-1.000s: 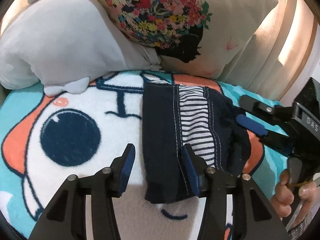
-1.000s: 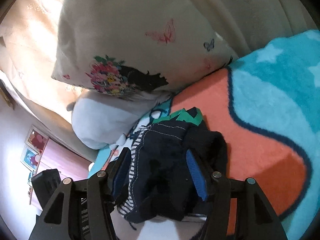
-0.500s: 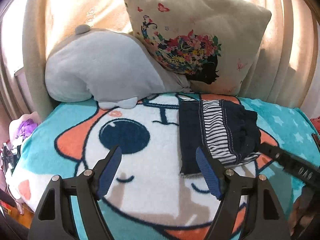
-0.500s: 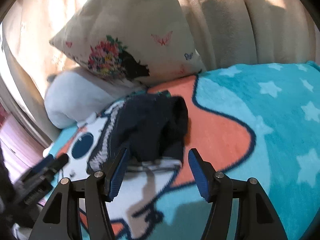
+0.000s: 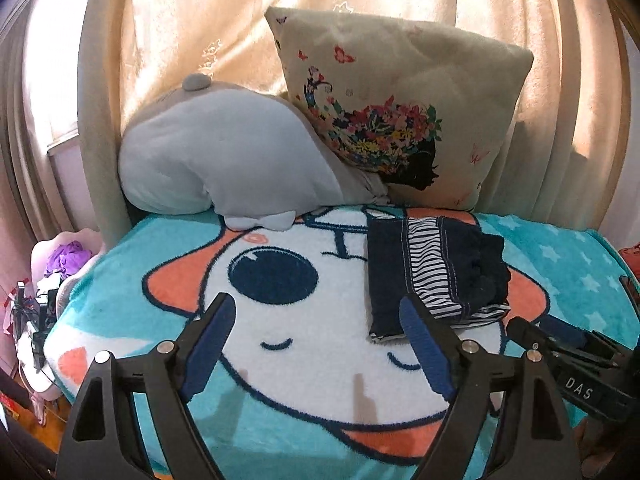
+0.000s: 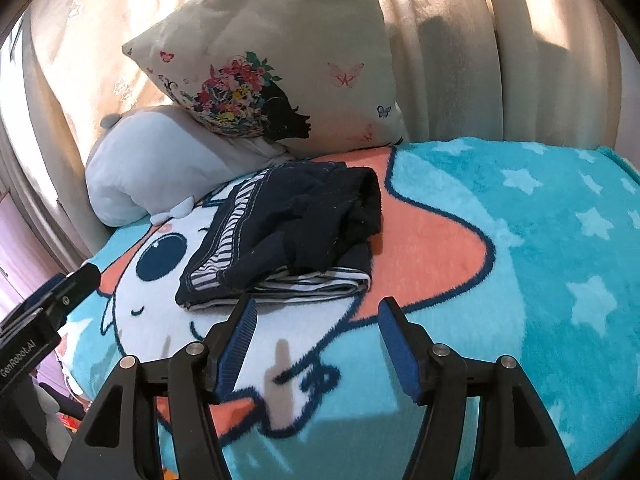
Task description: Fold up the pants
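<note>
Two grippers drawn back from the work, both empty. Left gripper with fingers spread wide, hovering above the blanket, now well short of the pants, where a second ago its pads straddled the near hem. Right gripper likewise spread apart and holding nothing, pulled away from a bundle that filled the space between its fingers a second back.

Pants left lying as a compact navy packet with the striped lining showing, on the orange and white part of the cartoon print, near the floral pillow and the grey plush cushion. Top layer rumpled rather than flat in the right wrist view; possibly a loose waistband fold, hard to tell at this angle.

Judged from the release and retreat: folding essentially done, with at most a smoothing press left.
</note>
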The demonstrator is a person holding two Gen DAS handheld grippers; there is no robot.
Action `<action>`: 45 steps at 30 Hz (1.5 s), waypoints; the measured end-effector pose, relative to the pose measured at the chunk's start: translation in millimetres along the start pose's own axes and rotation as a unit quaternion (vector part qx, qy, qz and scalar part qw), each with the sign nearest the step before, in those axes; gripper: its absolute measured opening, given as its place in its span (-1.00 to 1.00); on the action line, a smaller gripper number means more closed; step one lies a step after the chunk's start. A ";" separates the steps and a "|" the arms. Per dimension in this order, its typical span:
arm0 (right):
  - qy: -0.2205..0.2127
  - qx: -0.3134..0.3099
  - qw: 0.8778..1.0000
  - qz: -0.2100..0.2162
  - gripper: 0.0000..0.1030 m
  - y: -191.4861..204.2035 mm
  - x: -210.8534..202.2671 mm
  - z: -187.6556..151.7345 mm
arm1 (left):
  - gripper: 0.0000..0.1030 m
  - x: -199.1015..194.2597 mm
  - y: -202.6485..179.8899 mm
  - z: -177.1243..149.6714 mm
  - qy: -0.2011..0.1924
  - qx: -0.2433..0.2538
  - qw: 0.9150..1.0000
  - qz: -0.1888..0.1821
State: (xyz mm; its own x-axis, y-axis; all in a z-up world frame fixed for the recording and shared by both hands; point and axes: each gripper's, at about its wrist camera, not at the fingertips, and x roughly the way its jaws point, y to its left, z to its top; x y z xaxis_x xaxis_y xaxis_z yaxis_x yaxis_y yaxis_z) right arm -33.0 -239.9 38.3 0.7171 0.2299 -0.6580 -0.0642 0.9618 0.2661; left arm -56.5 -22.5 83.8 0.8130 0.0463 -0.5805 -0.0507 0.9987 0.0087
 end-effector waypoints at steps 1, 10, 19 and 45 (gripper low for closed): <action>-0.002 -0.003 1.000 -0.001 0.32 1.4 -1.6 -0.9 | 0.64 -2.8 -0.1 0.0 -0.004 0.001 1.000 0.001; -0.009 -0.014 1.000 -0.006 0.34 9.2 -8.2 -5.3 | 0.71 -13.2 1.1 -1.1 -0.015 -0.002 1.000 0.008; -0.005 -0.018 1.000 -0.007 0.36 10.3 -6.0 -6.6 | 0.75 -11.0 1.1 -2.5 -0.009 -0.001 1.000 0.008; 0.014 -0.023 1.000 -0.016 0.37 10.8 10.8 -6.9 | 0.77 8.5 -1.3 -6.2 0.020 -0.002 1.000 0.000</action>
State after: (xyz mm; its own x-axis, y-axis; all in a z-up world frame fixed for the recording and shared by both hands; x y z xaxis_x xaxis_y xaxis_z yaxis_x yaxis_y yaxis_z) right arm -30.8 -226.0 29.2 0.7001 0.2024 -0.6847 -0.0738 0.9743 0.2126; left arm -53.0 -23.5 73.8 0.7897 0.0454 -0.6118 -0.0535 0.9986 0.0051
